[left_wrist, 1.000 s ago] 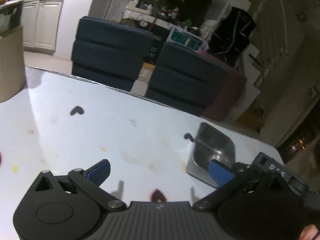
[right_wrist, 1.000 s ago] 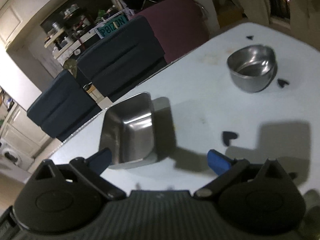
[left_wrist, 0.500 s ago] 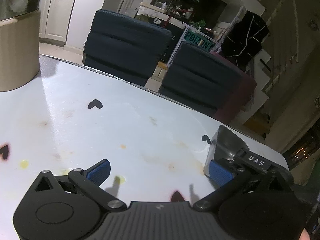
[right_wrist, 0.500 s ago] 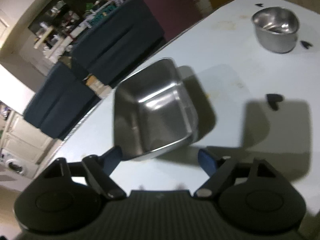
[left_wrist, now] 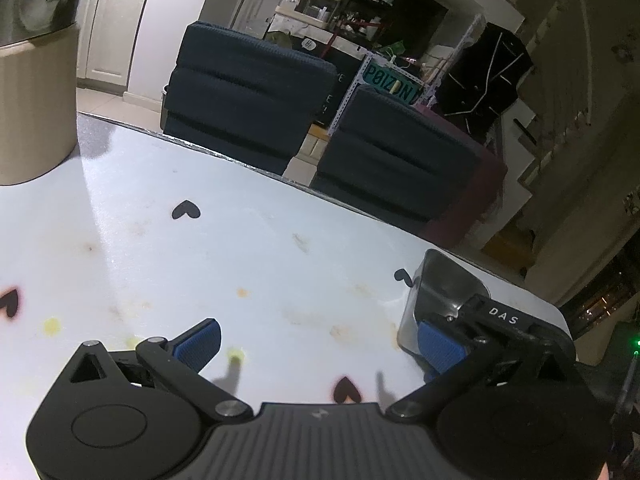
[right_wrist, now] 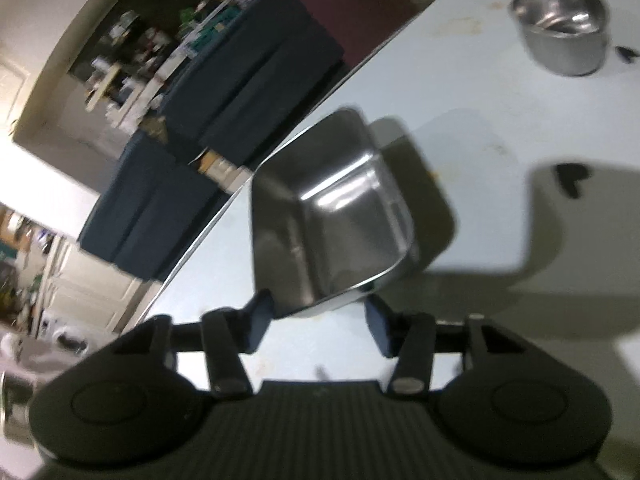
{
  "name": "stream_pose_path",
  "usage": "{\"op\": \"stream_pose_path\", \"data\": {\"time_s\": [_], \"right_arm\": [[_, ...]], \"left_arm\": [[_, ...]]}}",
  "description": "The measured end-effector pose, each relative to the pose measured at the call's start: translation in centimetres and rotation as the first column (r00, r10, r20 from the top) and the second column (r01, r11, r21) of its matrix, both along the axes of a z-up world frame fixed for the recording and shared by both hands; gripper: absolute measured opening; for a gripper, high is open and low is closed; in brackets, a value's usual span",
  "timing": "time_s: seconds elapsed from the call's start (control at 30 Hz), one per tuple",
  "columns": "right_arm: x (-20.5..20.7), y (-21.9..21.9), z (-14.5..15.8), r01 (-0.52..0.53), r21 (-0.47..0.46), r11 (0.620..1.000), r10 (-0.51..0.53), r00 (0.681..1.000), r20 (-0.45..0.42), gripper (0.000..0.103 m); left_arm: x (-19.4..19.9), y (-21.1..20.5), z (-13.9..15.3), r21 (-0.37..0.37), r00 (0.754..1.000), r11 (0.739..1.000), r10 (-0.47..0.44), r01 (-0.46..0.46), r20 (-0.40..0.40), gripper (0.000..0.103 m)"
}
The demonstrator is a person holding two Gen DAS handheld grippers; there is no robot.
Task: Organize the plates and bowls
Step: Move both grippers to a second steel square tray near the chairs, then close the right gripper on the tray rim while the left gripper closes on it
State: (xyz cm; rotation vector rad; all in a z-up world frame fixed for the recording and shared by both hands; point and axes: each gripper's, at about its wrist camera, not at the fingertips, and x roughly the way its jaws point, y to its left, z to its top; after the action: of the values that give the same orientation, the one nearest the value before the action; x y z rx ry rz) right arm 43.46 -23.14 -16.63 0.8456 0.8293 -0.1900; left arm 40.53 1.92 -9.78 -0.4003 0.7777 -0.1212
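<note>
Item: square steel tray (right_wrist: 328, 220) on white table (right_wrist: 500, 92), its near edge between my right gripper (right_wrist: 318, 322) jaws, which had just been closing, pads not visibly pressing. Round steel bowl (right_wrist: 560, 28) at 1 o'clock. My left gripper (left_wrist: 320, 346) gaped empty.

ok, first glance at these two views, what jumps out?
The square steel tray, by the white table's far edge, with its near corner between the closing right gripper fingers; the blur hides any contact. A round steel bowl stands apart at far right. In the left wrist view, the left gripper hangs open over bare table.
</note>
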Motion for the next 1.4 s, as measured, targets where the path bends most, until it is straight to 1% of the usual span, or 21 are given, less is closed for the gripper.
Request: {"op": "stream_pose_path", "data": {"time_s": [0.13,0.2,0.23,0.27,0.37,0.47,0.57,0.63,0.7,0.77,0.83,0.87,0.93,1.0,1.13,1.23,1.3,1.4], "right_arm": [[-0.2,-0.3,-0.1,-0.002,0.017,1.0,0.002,1.0,0.011,0.062],[-0.3,-0.6,0.1,0.015,0.008,1.0,-0.015,1.0,-0.009,0.054],[-0.6,-0.9,0.0,0.027,0.011,1.0,-0.026,0.999,-0.018,0.052],[-0.7,-1.2,0.0,0.032,0.023,0.999,-0.031,0.999,-0.02,0.049],[-0.8,-1.3,-0.2,0.019,0.028,0.999,-0.018,1.0,-0.015,0.047],[-0.8,-0.8,0.2,-0.015,0.008,1.0,0.015,1.0,-0.024,0.038],[-0.9,-0.8,0.8,-0.06,-0.041,0.997,0.058,0.998,-0.032,0.027],[-1.1,-1.2,1.2,-0.087,-0.07,0.994,0.085,0.996,-0.026,0.022],[-1.3,-1.7,1.7,-0.099,-0.1,0.99,0.096,0.995,-0.028,0.013],[-1.6,-2.3,2.1,-0.114,-0.127,0.985,0.111,0.993,-0.031,0.009],[-1.7,-2.8,2.2,-0.145,-0.156,0.977,0.142,0.989,-0.033,0.008],[-1.7,-2.8,2.3,-0.169,-0.178,0.969,0.165,0.986,-0.038,0.007],[-1.6,-2.9,2.6,-0.246,-0.225,0.943,0.24,0.969,-0.054,0.006],[-1.5,-2.9,2.8,-0.321,-0.254,0.912,0.313,0.947,-0.071,0.005],[-1.3,-2.5,3.3,-0.405,-0.297,0.865,0.395,0.914,-0.095,0.005],[-1.5,-2.7,3.6,-0.436,-0.338,0.834,0.424,0.898,-0.113,0.003],[-1.7,-2.9,3.8,-0.456,-0.339,0.823,0.444,0.888,-0.119,0.003],[-1.7,-3.1,3.8,-0.485,-0.331,0.809,0.473,0.873,-0.121,0.003]], "left_arm": [[0.1,0.0,-0.1,0.0,1.0,1.0,0.003,-0.003,-0.005,0.103],[0.1,0.0,-0.1,-0.004,1.0,1.0,0.01,-0.01,-0.009,0.103],[0.1,0.0,-0.1,-0.01,1.0,1.0,0.011,-0.011,-0.011,0.103],[0.0,-0.1,-0.1,-0.014,1.0,1.0,0.009,-0.01,-0.012,0.103],[-0.1,-0.2,0.0,-0.01,1.0,1.0,0.002,-0.002,-0.004,0.103],[-0.1,-0.2,0.0,-0.012,1.0,1.0,0.01,-0.01,-0.002,0.103],[-0.1,-0.4,0.1,-0.012,1.0,1.0,0.015,-0.014,0.002,0.103],[-0.1,-0.7,0.1,-0.018,1.0,1.0,0.011,-0.011,0.009,0.103],[-0.1,-1.1,0.1,-0.026,1.0,1.0,0.004,-0.004,0.012,0.102],[0.0,-1.4,0.1,-0.041,1.0,0.999,-0.006,0.006,0.013,0.097],[0.1,-1.9,0.0,-0.054,1.0,0.998,-0.019,0.02,0.006,0.085],[0.2,-2.2,0.0,-0.059,1.0,0.998,-0.028,0.028,0.003,0.083],[0.3,-2.8,-0.3,-0.062,0.999,0.997,-0.05,0.05,-0.007,0.074],[0.6,-3.3,-0.7,-0.066,0.997,0.996,-0.065,0.062,-0.031,0.067],[1.0,-3.6,-1.5,-0.068,0.996,0.996,-0.066,0.062,-0.054,0.054],[1.2,-3.6,-2.0,-0.073,0.994,0.995,-0.077,0.072,-0.076,0.051],[1.3,-3.6,-2.4,-0.085,0.992,0.994,-0.083,0.075,-0.094,0.049],[1.4,-4.0,-2.8,-0.081,0.99,0.993,-0.093,0.084,-0.108,0.04]]}}
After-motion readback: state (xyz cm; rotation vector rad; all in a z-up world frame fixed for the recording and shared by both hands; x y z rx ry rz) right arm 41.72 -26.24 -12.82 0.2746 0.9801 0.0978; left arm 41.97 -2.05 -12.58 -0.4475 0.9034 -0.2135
